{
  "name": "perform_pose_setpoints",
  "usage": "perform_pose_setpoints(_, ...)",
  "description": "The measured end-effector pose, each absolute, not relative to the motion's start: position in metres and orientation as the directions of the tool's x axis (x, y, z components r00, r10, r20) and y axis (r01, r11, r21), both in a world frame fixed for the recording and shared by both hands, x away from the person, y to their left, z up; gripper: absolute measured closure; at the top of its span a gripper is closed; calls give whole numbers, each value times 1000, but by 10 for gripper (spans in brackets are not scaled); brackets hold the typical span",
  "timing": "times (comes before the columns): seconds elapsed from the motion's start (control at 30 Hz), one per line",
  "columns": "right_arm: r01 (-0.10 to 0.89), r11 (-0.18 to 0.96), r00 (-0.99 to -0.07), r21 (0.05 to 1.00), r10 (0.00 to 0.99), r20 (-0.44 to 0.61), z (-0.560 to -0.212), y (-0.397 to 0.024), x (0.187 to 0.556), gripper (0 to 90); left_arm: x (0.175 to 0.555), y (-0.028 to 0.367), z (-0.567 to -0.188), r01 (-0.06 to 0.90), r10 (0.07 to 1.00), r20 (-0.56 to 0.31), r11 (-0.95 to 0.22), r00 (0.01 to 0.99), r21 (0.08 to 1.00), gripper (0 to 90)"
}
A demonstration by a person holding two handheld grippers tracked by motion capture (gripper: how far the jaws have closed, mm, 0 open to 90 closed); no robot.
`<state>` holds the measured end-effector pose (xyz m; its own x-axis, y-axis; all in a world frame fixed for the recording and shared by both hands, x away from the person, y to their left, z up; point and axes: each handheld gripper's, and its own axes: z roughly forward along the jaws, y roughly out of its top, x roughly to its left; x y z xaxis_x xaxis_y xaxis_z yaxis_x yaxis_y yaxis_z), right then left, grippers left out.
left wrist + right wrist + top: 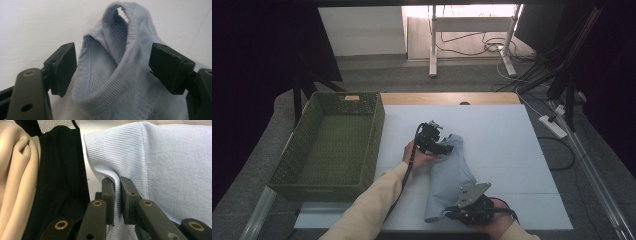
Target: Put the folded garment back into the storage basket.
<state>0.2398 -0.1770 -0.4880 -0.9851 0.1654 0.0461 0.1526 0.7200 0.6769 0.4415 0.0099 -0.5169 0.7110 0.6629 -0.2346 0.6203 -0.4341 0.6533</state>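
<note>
the garment (447,175) looks light and limp, a soft knit that will sag and fold wherever it is not held, so one pinch alone would let the rest hang and drag. it seems neither slippery nor fragile; the ribbing should give the pads something to bite. the ribbed edges look like the best places to take hold, being thicker and less likely to slide out than the thin mesh panel.

the right gripper (117,195) has its jaws pinched narrow on a ribbed edge of the garment, a fold of cloth drawn up between the pads. the cloth spreads away above and to the right of that pinch, while a cream sleeve (15,177) and black cloth (60,170) sit to its left in the right gripper view.

the left gripper (112,67) stands wide, holding nothing; the ribbed neck opening rises between and just ahead of its pads, which sit apart from the cloth on both sides. closing there would likely catch the collar band.

the garment is pale blue, with fine ribbing along the edges and small mesh holes inside the neck. it lies bunched in a long strip on the white table (512,150), stretched from one gripper to the other. a green basket (297,165) sits well off to the left gripper's left.
</note>
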Motion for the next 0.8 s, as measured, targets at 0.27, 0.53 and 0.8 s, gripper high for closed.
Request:
perform_pose_setpoints(0.27, 151, 720, -985, 678, 165, 45, -488, -178, 240, 822, 449, 7, -524, 636, 669, -239, -444, 704, 631, 222)
perform_pose_setpoints(0.53, 146, 722, -986, 676, 162, 41, -488, -178, 240, 821, 451, 5, -527, 635, 664, -239, -452, 708, 626, 231)
perform_pose_setpoints(0.8, 143, 721, -986, 678, 160, 37, -488, -177, 240, 821, 451, 7, -528, 637, 661, -254, -438, 707, 634, 320)
